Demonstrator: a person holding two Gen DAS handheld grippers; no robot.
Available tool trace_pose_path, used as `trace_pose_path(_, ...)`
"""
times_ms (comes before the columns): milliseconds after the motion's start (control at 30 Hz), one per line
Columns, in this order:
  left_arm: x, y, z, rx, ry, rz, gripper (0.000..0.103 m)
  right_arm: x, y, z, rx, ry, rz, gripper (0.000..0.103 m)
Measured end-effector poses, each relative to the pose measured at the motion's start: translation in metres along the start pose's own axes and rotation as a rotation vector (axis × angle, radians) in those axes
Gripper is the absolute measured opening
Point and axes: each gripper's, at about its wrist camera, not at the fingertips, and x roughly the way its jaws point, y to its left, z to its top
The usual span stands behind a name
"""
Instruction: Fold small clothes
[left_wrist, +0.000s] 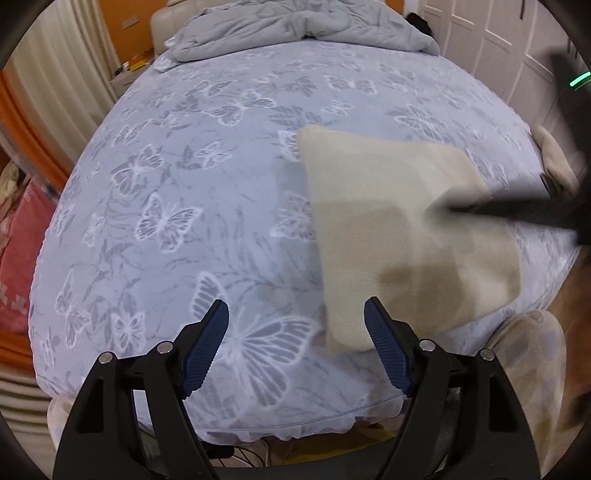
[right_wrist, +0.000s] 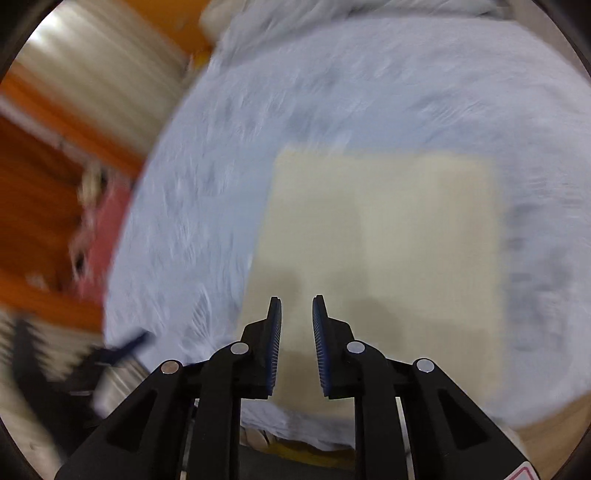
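Observation:
A cream folded cloth (left_wrist: 399, 229) lies flat on the blue butterfly-print bed (left_wrist: 184, 184), right of centre. My left gripper (left_wrist: 295, 314) is wide open and empty, just above the bed's near edge, its right finger (left_wrist: 384, 343) over the cloth's near corner. The right gripper's dark, blurred body (left_wrist: 524, 210) reaches in from the right over the cloth. In the right wrist view, which is motion-blurred, the cloth (right_wrist: 388, 251) lies ahead and my right gripper (right_wrist: 296, 306) hovers over its near edge, jaws a narrow gap apart, nothing between them.
A crumpled blue-grey duvet (left_wrist: 295, 29) lies at the bed's far end. Another cream item (left_wrist: 554, 155) sits at the bed's right edge. White wardrobe doors (left_wrist: 491, 40) stand at the far right. Orange furniture and a pink bag (left_wrist: 26, 258) are on the left.

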Motion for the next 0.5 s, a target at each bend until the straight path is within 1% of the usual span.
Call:
trace_pose_path(33,-0.001,0.005,0.000,-0.006,0.000,0.008,0.076,0.011,0.009,-0.003,-0.047,-0.026,-0.023,0.015)
trace_pose_path(67,-0.002,0.009,0.000,-0.010,0.001,0.011,0.076,0.003,0.013,-0.002,-0.062,-0.032,-0.033,0.014)
trace_pose_path(100,-0.002,0.015,0.001,-0.015,0.005,0.016,0.076,-0.007,0.013,0.004,-0.047,-0.025,-0.024,0.014)
trace_pose_path(133,-0.003,0.019,0.002,-0.020,0.003,0.014,0.076,-0.028,0.008,0.008,0.000,-0.053,0.012,0.012)
trace_pose_path(167,-0.003,0.022,0.003,-0.025,-0.001,0.011,0.076,-0.057,-0.001,0.009,0.037,-0.130,0.053,0.010)
trace_pose_path(200,-0.003,0.025,0.004,-0.032,-0.004,0.010,0.076,-0.077,-0.013,0.008,0.065,-0.184,0.056,0.010)
trace_pose_path(267,0.000,0.026,0.008,-0.041,-0.006,-0.004,0.076,-0.103,-0.040,0.006,0.149,-0.241,0.020,0.010)
trace_pose_path(300,0.003,0.023,0.013,-0.041,-0.005,-0.012,0.076,-0.104,-0.062,0.009,0.193,-0.244,0.002,0.010)
trace_pose_path(333,0.005,0.019,0.017,-0.037,-0.006,-0.017,0.076,-0.097,-0.076,0.011,0.220,-0.225,-0.023,0.010)
trace_pose_path(367,0.007,0.013,0.021,-0.031,-0.009,-0.024,0.076,-0.080,-0.091,0.012,0.241,-0.175,-0.069,0.010)
trace_pose_path(400,0.008,0.004,0.029,-0.018,-0.021,-0.038,0.076,-0.042,-0.111,0.012,0.246,-0.058,-0.132,0.009)
trace_pose_path(433,0.010,-0.002,0.033,-0.009,-0.027,-0.045,0.077,-0.023,-0.121,0.008,0.245,-0.010,-0.123,0.000)
trace_pose_path(467,0.013,-0.009,0.038,0.001,-0.028,-0.047,0.077,-0.020,-0.125,0.006,0.252,-0.027,-0.114,0.000)
trace_pose_path(500,0.016,-0.015,0.043,0.009,-0.030,-0.049,0.077,-0.029,-0.126,0.007,0.259,-0.039,-0.099,0.000)
